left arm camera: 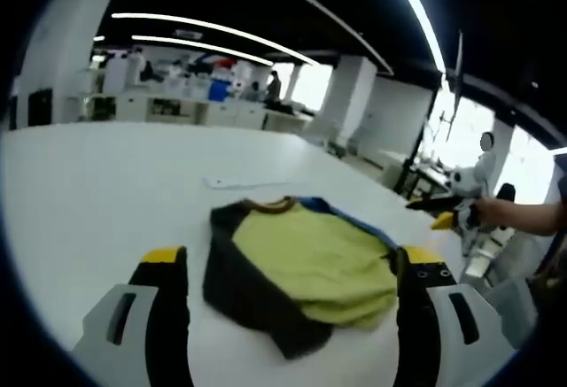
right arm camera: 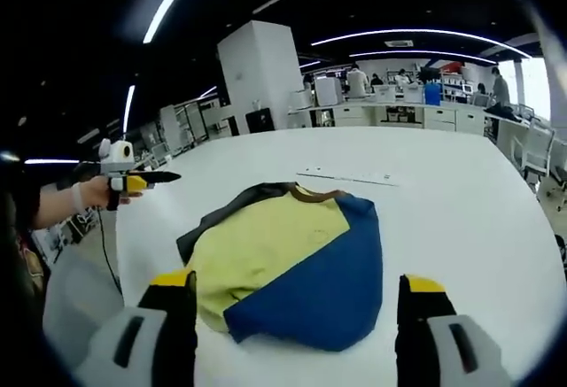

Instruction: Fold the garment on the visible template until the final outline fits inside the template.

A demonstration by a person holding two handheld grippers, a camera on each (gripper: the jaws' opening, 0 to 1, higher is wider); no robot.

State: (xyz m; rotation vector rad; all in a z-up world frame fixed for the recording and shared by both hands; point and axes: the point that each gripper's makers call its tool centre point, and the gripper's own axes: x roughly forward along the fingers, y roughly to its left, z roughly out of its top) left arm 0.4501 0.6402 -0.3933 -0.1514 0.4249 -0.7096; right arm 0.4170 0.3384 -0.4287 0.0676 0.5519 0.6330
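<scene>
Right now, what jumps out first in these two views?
The folded garment in yellow, dark grey and blue, lying mid-table on the white table, just ahead of the open right gripper. In the left gripper view it sits between the jaws of the open left gripper. Beyond it lies a thin pale strip, and the left gripper shows at the left edge of the right gripper view, held off the table.

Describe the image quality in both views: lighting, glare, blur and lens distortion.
Left gripper view: fisheye bends the ceiling light strips into arcs; the windows at right are blown out; the garment on the white table is slightly soft, with little shadow. Right gripper view: the same curved distortion, even overhead light, a bright window at far right; the garment looks sharper, the far desks are hazy.
</scene>
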